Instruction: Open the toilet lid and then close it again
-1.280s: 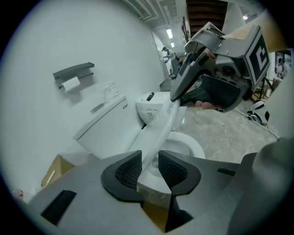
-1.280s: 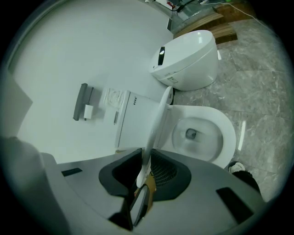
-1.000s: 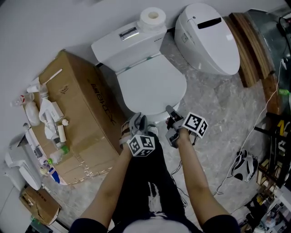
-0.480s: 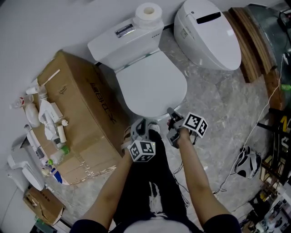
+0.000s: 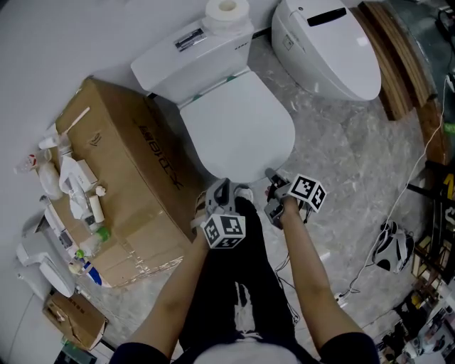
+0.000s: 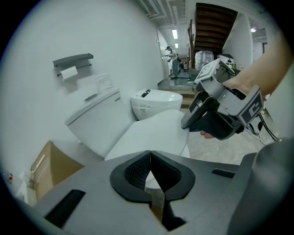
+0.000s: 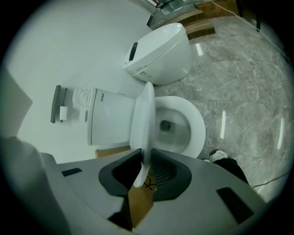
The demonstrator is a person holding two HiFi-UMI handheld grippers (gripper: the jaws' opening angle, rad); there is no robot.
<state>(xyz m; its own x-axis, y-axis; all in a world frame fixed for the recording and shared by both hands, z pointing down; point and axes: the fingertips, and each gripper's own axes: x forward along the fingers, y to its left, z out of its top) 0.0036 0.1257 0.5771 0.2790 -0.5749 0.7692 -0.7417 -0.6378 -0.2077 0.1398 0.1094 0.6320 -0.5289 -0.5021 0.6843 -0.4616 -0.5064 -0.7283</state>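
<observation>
Right tool (image 5: 273,176) clamped on the front edge of the toilet lid (image 5: 238,131); left tool (image 5: 219,189) closed and empty, just beside it; cardboard box (image 5: 121,163) close alongside; second toilet (image 5: 327,43) and paper roll (image 5: 227,8) beyond.

surface: marble floor (image 5: 341,163) | standing on it: toilet (image 5: 192,57), second toilet (image 5: 327,43) beside, cardboard box (image 5: 121,178)

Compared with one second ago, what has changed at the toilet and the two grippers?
The left gripper closed its jaws on nothing. The right gripper, clamped on the front edge of the toilet lid, seems to have brought it a little lower. The cardboard box and the paper roll stayed in place.
</observation>
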